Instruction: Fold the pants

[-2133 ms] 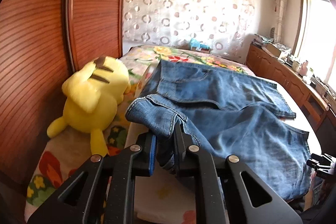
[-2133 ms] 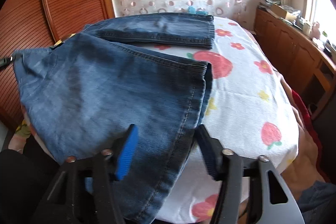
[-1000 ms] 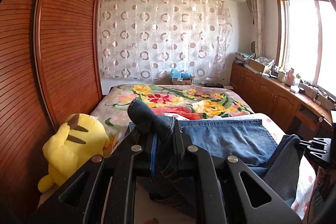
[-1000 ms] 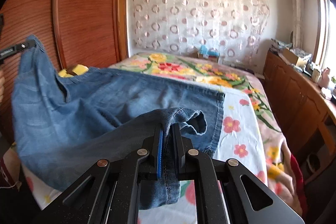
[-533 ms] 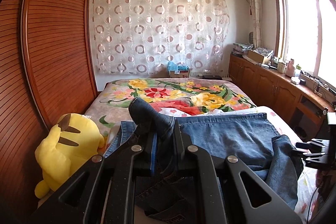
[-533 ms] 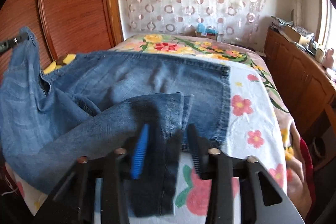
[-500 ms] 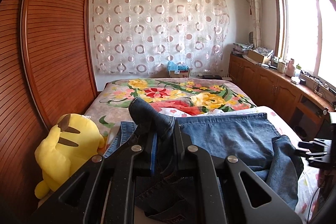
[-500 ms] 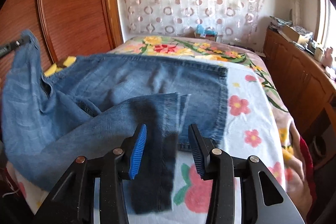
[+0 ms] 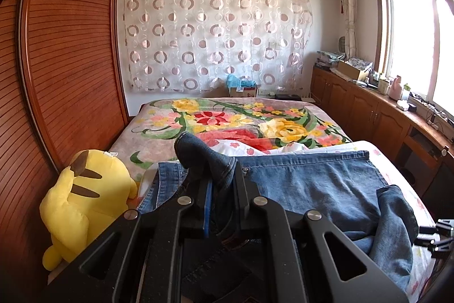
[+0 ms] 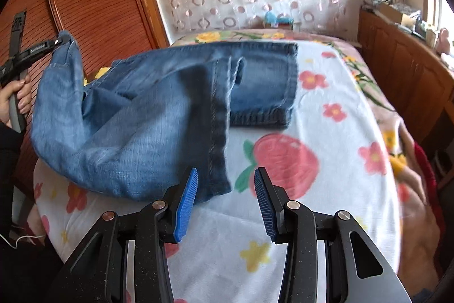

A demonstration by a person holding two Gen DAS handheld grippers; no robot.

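The bed [image 10: 326, 189] carries a white sheet printed with strawberries and small flowers; a floral blanket [image 9: 227, 118] covers its far end. The blue pants [image 10: 176, 93] lie across the sheet — one leg flat toward the far end, the other draped to the near edge. A yellow plush toy [image 9: 85, 203] sits at the left edge
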